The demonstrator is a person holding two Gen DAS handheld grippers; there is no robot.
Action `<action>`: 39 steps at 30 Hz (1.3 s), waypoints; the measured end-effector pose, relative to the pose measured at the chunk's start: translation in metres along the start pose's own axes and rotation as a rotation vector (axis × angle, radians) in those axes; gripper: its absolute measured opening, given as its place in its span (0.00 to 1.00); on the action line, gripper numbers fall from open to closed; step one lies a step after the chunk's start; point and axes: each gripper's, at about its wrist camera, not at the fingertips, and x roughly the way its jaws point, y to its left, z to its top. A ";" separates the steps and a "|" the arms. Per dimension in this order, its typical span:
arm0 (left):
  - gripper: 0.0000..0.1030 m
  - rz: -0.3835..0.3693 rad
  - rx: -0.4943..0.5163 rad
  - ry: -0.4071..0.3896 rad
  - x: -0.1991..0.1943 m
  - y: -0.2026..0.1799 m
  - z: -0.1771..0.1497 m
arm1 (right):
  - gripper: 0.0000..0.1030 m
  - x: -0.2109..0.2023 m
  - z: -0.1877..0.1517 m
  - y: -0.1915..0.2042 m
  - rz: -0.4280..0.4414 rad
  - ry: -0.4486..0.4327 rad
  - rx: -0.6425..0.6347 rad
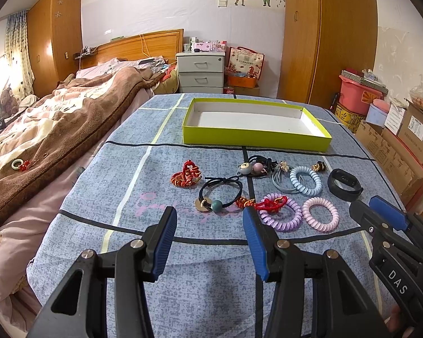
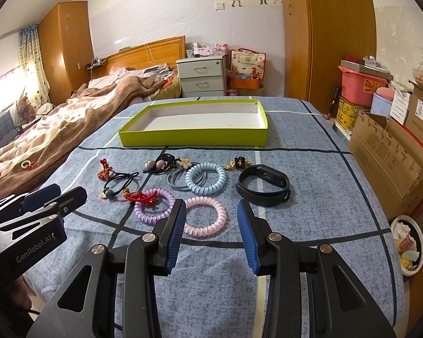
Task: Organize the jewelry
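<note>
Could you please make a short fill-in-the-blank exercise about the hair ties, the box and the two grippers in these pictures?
1. The green box behind the jewelry holds ____.
2. The pink coil tie lies directly beside the ____ coil tie.
3. The black wristband lies nearer the ____ gripper.
4. The jaws of the left gripper are ____.

Missing words: nothing; purple; right; open

Left black two-finger gripper with blue ribbed pads (image 1: 210,239): jaws wide apart, nothing between, angled downward. Right black two-finger gripper with blue ribbed pads (image 2: 211,235): jaws parted, empty, same downward tilt. Grippers side by side, apart.
</note>
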 end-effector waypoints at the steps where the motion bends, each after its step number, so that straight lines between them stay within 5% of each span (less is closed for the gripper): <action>1: 0.49 -0.001 -0.001 0.001 0.000 0.000 0.000 | 0.38 0.000 0.000 0.000 0.000 0.001 0.000; 18: 0.49 -0.003 -0.002 0.018 0.009 0.005 0.001 | 0.38 0.003 0.002 -0.003 0.016 0.005 -0.001; 27: 0.49 -0.078 -0.037 0.086 0.038 0.033 0.011 | 0.38 0.019 0.013 -0.050 -0.029 0.031 0.056; 30: 0.49 -0.072 -0.046 0.093 0.047 0.043 0.016 | 0.58 0.030 0.019 -0.065 -0.045 0.054 0.071; 39: 0.50 -0.085 -0.115 0.137 0.069 0.072 0.030 | 0.59 0.069 0.031 -0.090 -0.025 0.184 0.077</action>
